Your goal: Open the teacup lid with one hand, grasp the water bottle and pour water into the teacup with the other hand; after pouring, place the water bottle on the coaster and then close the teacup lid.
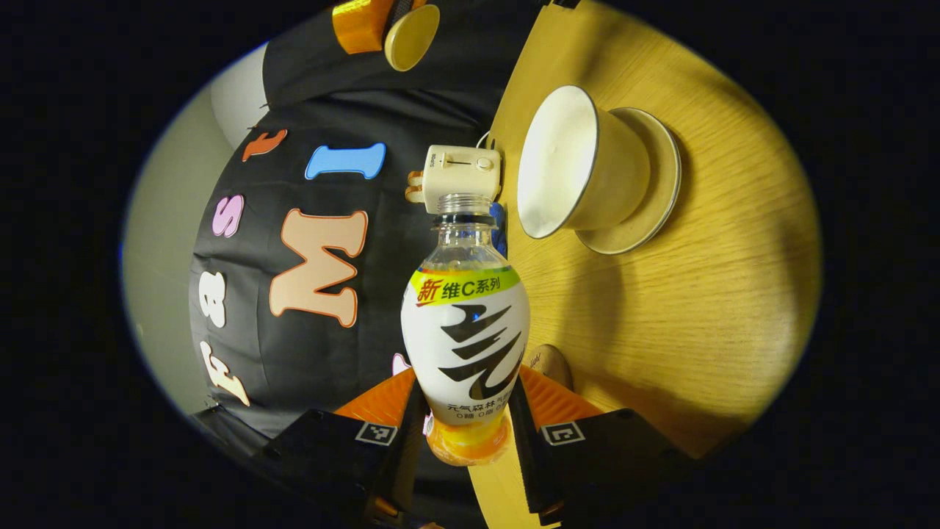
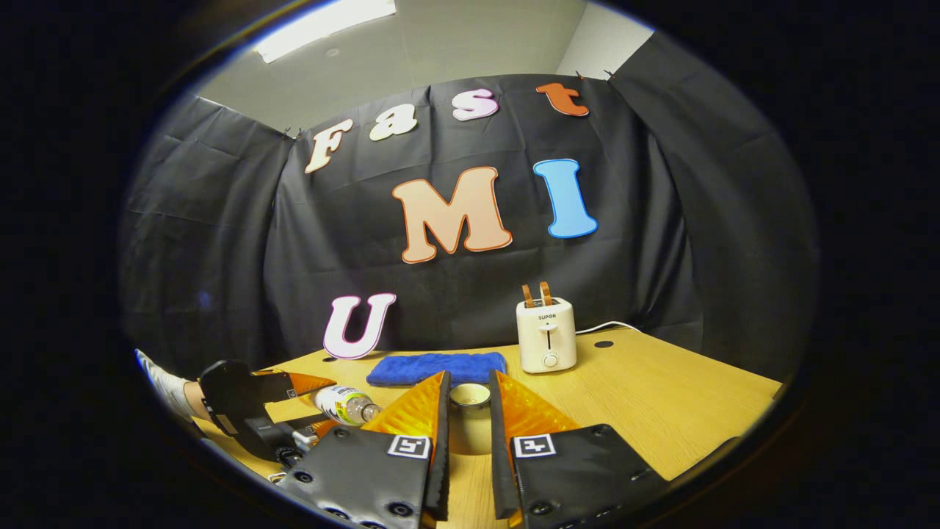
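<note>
In the right half of the left gripper view:
Table [image 1: 705, 308]: wooden, turned on its side by the camera's roll.
Teacup [image 1: 580, 173]: upper centre-right, on its saucer [image 1: 646, 213], uncovered.
Water bottle [image 1: 465, 323]: centre, uncapped, clamped between the left gripper [image 1: 465, 411] fingers near its base.
Lid [image 1: 411, 37]: top edge, held up off the cup.
Right gripper [image 2: 468, 426]: bottom centre of right gripper view, fingers pinching the lid.
Toaster [image 2: 546, 334]: before the wall.

Toaster [image 2: 546, 335] front reads "SUPOR"; water bottle [image 1: 465, 323] band shows "C".
</note>
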A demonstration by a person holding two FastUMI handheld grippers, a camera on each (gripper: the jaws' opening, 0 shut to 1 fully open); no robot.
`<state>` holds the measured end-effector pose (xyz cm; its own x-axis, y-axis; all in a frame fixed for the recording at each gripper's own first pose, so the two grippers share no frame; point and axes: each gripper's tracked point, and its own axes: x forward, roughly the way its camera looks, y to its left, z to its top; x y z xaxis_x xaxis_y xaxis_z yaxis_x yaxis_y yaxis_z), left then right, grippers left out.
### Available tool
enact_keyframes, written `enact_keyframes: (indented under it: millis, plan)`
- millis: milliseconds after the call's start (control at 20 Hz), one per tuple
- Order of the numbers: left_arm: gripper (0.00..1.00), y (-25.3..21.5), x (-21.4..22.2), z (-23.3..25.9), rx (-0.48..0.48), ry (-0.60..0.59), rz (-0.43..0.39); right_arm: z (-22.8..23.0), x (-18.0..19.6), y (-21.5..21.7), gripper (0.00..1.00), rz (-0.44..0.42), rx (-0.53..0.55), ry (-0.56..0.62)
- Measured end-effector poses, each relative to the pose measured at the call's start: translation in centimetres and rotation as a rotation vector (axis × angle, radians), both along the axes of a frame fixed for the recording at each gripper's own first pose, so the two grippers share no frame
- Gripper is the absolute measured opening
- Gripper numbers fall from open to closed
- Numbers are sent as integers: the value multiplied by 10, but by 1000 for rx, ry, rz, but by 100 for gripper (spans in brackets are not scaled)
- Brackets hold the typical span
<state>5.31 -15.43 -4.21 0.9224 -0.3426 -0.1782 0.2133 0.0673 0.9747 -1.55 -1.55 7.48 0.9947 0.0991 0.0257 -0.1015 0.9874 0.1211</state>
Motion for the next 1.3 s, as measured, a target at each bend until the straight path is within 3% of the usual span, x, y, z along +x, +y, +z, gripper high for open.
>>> enact_keyframes:
  millis: [1300]
  plan:
    - [57, 0, -4, 13, 324, -100, -33, 3, -2, 0, 27, 7, 1, 0]
